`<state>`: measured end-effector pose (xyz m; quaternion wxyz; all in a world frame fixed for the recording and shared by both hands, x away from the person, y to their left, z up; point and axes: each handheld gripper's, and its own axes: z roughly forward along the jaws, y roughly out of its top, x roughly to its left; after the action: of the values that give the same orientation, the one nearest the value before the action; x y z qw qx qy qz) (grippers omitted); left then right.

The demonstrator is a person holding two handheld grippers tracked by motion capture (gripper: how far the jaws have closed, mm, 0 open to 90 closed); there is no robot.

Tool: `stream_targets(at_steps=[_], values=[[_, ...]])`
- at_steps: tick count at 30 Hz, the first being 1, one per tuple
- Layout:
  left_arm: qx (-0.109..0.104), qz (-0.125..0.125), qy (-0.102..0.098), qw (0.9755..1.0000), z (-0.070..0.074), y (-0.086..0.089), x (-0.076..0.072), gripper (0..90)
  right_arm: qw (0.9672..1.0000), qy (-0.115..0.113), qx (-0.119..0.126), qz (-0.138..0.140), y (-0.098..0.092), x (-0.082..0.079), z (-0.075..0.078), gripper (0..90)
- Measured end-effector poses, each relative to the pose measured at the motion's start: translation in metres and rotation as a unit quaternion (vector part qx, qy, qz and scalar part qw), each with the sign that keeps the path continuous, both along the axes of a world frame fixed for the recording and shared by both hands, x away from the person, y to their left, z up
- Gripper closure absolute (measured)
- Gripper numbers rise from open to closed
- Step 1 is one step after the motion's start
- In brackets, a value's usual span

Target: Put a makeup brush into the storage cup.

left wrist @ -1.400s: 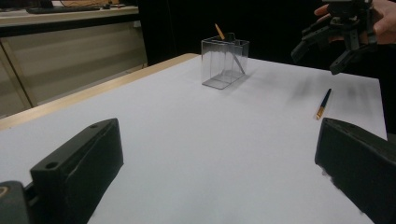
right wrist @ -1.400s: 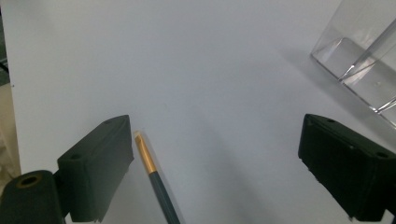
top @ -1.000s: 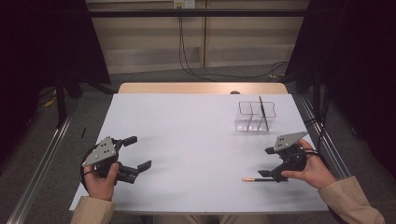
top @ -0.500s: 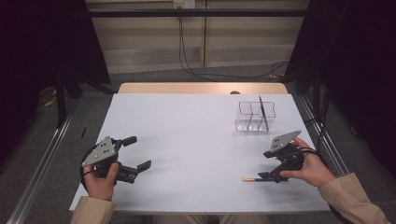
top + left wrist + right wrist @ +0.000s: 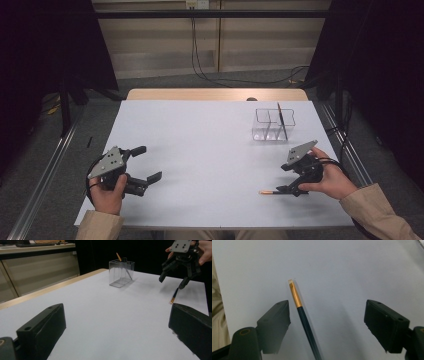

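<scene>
The right gripper (image 5: 289, 189) hangs low over a thin dark brush (image 5: 305, 323) that lies flat on the white tabletop (image 5: 210, 145), near its front right edge. Its jaws have just been closing but are not touching the brush, whose long axis runs between them, nearer one jaw. The left gripper (image 5: 142, 165) rests well apart, jaws open and empty. A clear holder (image 5: 272, 125) stands farther back.

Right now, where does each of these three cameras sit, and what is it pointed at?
High view: above the person's side, facing forward and down on the white table; both hands, sleeves, left gripper and right gripper show.
Left gripper view: rides that gripper, looking level across to the clear box; its open jaws frame it.
Right gripper view: looks down on the brush, between its jaws, which have just been closing.
All share the brush.
</scene>
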<state>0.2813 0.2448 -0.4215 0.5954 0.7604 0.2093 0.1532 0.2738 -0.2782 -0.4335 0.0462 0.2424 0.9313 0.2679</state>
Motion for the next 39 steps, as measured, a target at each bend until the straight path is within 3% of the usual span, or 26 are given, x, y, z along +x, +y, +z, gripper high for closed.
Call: stream_targets(at_steps=[14, 39], values=[[-0.002, 0.002, 0.000, 1.0000, 0.000, 0.001, 0.000, 0.9, 0.9995, 0.010, -0.012, 0.026, 0.007, -0.003, -0.006, 30.2], [-0.001, 0.002, 0.003, 1.0000, -0.001, 0.002, 0.001, 1.2, 0.9963, 0.022, -0.045, 0.070, 0.016, -0.008, -0.019, 65.4]])
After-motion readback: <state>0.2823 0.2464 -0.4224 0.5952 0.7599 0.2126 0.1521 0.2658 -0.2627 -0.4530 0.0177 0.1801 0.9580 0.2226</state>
